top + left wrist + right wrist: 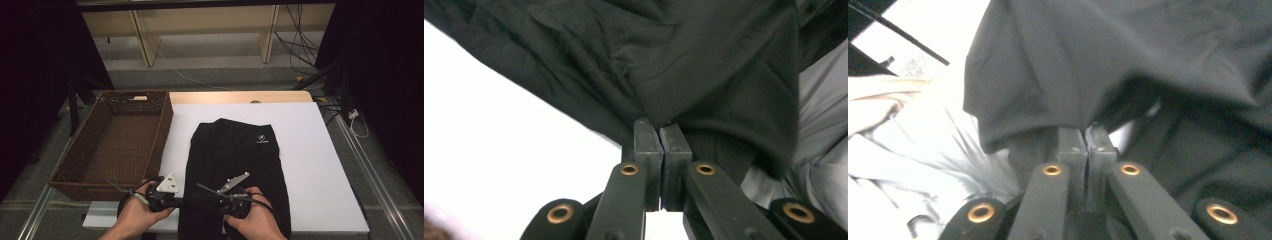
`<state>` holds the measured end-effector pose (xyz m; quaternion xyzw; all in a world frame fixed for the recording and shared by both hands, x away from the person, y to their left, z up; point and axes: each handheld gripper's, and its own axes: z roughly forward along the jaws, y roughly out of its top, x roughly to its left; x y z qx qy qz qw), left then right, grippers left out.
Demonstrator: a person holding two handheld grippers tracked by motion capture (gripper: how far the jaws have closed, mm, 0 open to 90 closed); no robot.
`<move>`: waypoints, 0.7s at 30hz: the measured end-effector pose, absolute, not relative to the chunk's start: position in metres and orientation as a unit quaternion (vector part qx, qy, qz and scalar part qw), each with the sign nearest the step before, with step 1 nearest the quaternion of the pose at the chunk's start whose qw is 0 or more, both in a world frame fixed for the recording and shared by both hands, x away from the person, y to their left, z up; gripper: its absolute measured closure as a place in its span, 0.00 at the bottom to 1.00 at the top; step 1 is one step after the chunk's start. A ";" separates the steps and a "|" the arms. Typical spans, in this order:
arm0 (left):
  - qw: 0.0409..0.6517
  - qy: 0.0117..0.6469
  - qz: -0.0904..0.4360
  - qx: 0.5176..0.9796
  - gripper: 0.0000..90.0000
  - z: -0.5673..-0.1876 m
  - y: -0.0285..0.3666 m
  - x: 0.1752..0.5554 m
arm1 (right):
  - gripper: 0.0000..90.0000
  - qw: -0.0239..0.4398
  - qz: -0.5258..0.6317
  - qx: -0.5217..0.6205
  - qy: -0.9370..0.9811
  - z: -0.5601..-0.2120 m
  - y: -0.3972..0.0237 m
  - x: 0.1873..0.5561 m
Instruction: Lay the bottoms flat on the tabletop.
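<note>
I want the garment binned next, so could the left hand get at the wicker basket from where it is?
Probably yes: the left gripper sits just beside the wicker basket, with nothing between, though its fingers are clamped on the black garment.

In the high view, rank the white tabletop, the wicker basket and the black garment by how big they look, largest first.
1. white tabletop
2. wicker basket
3. black garment

Basket and garment look close in area, and the garment runs off the near table edge, so their order is unsure.
</note>
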<state>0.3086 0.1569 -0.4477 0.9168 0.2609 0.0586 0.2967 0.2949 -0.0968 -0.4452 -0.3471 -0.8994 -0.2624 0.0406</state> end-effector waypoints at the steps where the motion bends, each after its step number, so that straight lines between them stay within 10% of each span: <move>1: 0.295 0.263 0.059 0.916 0.98 -0.448 0.159 0.309 | 0.99 0.041 -0.258 -0.347 -0.901 -0.444 -0.099 0.295; 11: 0.268 0.261 0.063 0.925 0.96 -0.449 0.167 0.305 | 0.96 0.088 -0.216 -0.348 -0.908 -0.448 -0.102 0.296; 21: 0.283 0.238 0.067 0.926 0.75 -0.460 0.151 0.303 | 0.70 0.039 -0.278 -0.356 -0.891 -0.453 -0.102 0.303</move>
